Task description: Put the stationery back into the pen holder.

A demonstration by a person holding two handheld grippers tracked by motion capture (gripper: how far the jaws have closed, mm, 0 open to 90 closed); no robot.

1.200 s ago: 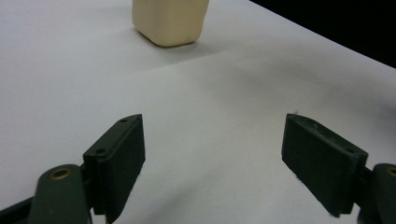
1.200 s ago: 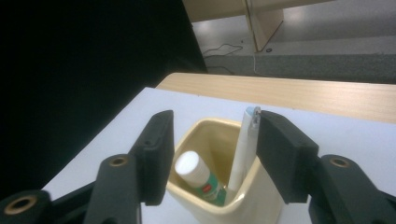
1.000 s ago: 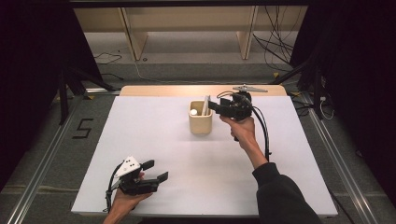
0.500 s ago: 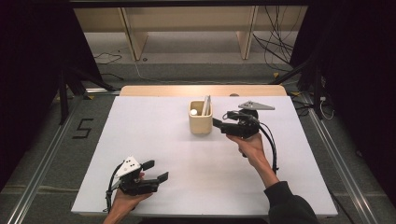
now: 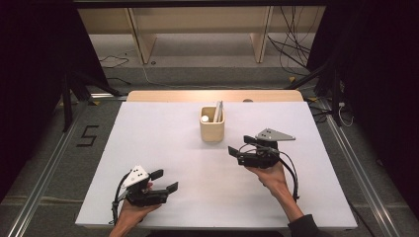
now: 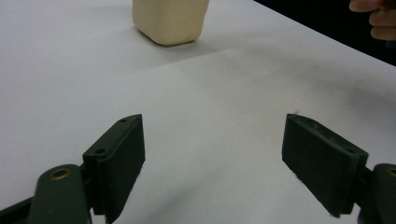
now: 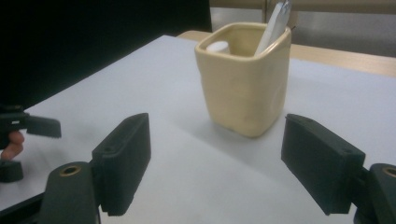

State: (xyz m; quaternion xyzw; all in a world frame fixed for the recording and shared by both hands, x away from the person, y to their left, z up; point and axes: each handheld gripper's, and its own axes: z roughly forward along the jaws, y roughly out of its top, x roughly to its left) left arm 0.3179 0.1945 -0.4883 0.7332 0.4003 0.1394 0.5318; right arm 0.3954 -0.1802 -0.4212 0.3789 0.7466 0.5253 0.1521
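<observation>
Where parked at the lower left of the high view, left gripper (image 5: 164,180) spread wide and gripping nothing. Rests in a hand just over the white table (image 5: 163,133), jaws aimed toward the right of the frame. Seen along its own jaws in the left gripper view (image 6: 212,163): both pads far apart, bare table between them, cup (image 6: 170,21) at the top centre, well away. Fingers (image 6: 378,18) of the other hand at the top right corner there.

Right of centre in the high view, right gripper (image 5: 236,155), held in a hand and pointing left. Jaws just been opening, now spread wide, with nothing between them. Sits near the cup (image 5: 212,131), below and to its right, not touching.

Stands upright above centre of the high view, that cup: cream, squarish, with rounded corners. Holds a small white round-topped piece (image 5: 204,118) on its left side and a pale flat stick (image 5: 218,111) leaning on its right side. In the right gripper view (image 7: 215,163), fills the upper middle (image 7: 245,93), beyond the open pads and apart from them.

Reads "5" (image 5: 88,136), dark on the grey floor, left of the table. No lettering legible on cup or grippers.
</observation>
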